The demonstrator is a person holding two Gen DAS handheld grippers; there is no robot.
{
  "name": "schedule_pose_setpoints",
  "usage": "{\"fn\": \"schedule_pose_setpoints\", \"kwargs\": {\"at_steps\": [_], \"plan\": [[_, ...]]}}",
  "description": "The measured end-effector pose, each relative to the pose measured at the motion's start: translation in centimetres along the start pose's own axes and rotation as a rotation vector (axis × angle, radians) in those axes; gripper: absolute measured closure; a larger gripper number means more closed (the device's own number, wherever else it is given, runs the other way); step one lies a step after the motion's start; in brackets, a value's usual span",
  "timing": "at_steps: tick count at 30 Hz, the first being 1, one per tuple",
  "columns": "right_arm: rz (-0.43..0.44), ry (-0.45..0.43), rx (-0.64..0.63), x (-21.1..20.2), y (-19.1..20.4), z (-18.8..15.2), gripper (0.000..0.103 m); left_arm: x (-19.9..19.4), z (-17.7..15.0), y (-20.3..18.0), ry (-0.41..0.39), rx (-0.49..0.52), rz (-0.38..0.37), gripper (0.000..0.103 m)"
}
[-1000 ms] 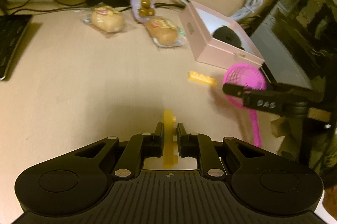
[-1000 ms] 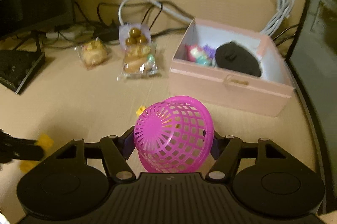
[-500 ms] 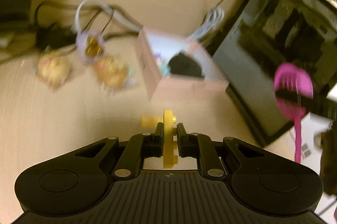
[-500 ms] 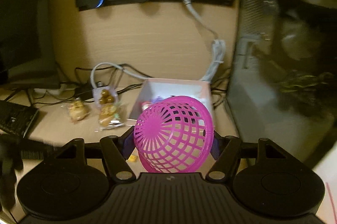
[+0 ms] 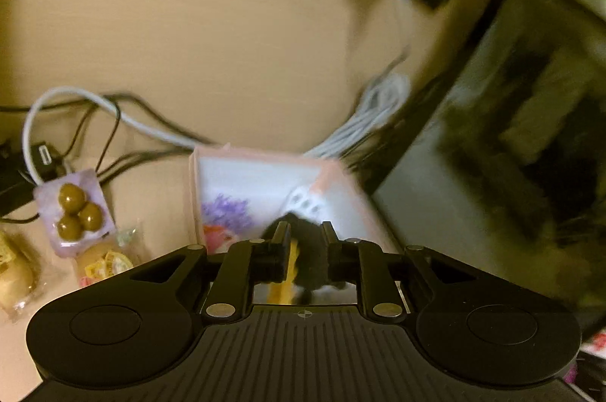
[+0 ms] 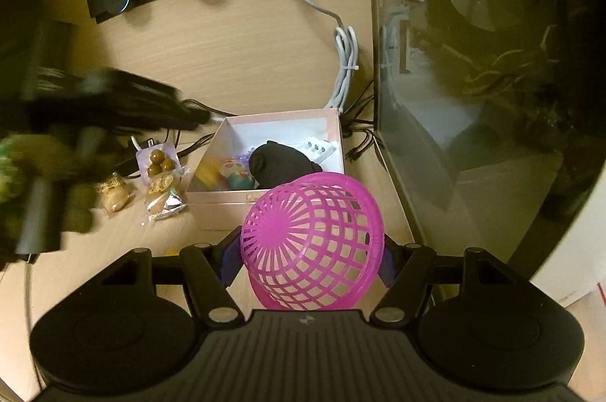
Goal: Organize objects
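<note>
So I'm mid-drop on the yellow piece (image 5: 291,260). My left gripper (image 5: 303,250) has its fingers spread apart now, and the yellow thing shows in the gap between them, hugging the left finger. It's blurry there, so I can't tell if it's already free or just resting against that pad. Looks to me like it's going into the pink box (image 5: 261,171), which sits right at 12 o'clock off my left tool, basically underneath it.

In the right wrist view, the box (image 6: 333,122) already holds a black lump (image 6: 280,163), a white bit (image 6: 318,146) toward its 1 o'clock corner, some colourful toys (image 6: 236,175) and something yellow (image 6: 207,173) at the 9 o'clock side.

My right gripper (image 6: 308,250) is clamped on the pink mesh basket (image 6: 310,239), fingers squeezing its sides, held up off the desk at about 6 o'clock from the box.

The snack packs (image 6: 164,195) and the chocolate ball pack (image 6: 157,159) sit at 9 o'clock of the box, untouched.

Next move as I see it: make sure the yellow piece is really clear of the fingers, lift the left tool straight out without snagging the box wall, then find the basket a home. Its open mesh could catch on things, so easy does it.
</note>
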State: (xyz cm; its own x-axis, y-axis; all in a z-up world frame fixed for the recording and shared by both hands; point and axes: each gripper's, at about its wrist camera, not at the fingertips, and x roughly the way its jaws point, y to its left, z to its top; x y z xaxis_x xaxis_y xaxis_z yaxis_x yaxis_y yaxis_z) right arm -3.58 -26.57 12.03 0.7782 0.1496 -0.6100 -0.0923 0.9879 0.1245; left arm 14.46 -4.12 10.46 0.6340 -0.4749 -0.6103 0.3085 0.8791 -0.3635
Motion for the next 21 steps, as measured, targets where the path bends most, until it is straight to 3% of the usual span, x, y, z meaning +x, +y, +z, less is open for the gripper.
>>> {"fn": "schedule_pose_setpoints", "kwargs": {"at_steps": [2, 4, 7, 11, 15, 21], "plan": [[0.016, 0.002, 0.001, 0.5, -0.3, 0.3, 0.035, 1.4, -0.3, 0.3, -0.001, -0.018, 0.047, 0.085], [0.032, -0.003, 0.001, 0.8, -0.5, 0.7, 0.035, 1.0, -0.7, 0.9, -0.032, -0.073, 0.036, 0.085], [0.076, -0.016, 0.022, 1.5, -0.8, 2.3, 0.035, -1.2, -2.2, 2.1, -0.061, -0.116, 0.025, 0.085], [0.112, -0.040, 0.069, 3.3, -0.5, 6.4, 0.035, -4.7, -5.6, 3.8, -0.040, -0.125, 0.056, 0.085], [0.112, -0.027, 0.100, 6.9, 1.0, 11.0, 0.035, -7.7, -9.7, 5.7, -0.012, -0.189, 0.049, 0.085], [0.139, 0.070, 0.184, 14.7, 3.4, 15.8, 0.035, -10.7, -13.9, 7.9, -0.007, -0.298, 0.055, 0.085]]}}
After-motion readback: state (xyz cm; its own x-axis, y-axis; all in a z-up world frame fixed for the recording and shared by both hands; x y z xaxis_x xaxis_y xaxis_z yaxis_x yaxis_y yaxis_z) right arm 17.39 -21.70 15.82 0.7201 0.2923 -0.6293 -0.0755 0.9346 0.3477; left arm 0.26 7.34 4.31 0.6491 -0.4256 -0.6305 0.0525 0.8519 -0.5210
